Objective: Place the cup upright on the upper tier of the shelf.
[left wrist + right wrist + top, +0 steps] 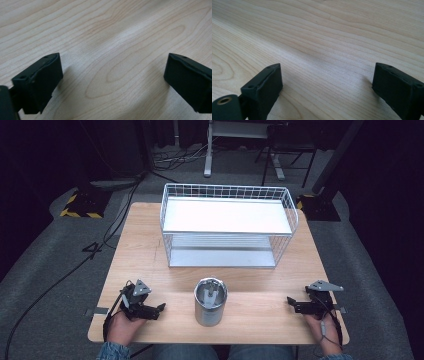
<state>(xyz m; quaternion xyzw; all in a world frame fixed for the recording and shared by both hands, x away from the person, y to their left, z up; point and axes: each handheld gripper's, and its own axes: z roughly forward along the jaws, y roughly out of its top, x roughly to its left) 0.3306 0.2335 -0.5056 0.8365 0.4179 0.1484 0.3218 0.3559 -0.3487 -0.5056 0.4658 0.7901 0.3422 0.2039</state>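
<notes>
The left gripper (161,307) and right gripper (289,300) rest on the near edge of the table (150,250), one at each side, jaws spread wide with bare wood between them. Midway between the two grippers, apart from both, stands a can (210,301): a short upright metal cylinder, open at the top. Beyond it sits a white wire rack (227,226).

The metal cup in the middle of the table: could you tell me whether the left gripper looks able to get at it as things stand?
Probably yes: the left gripper is open, and bare table lies between it and the metal cup.
</notes>
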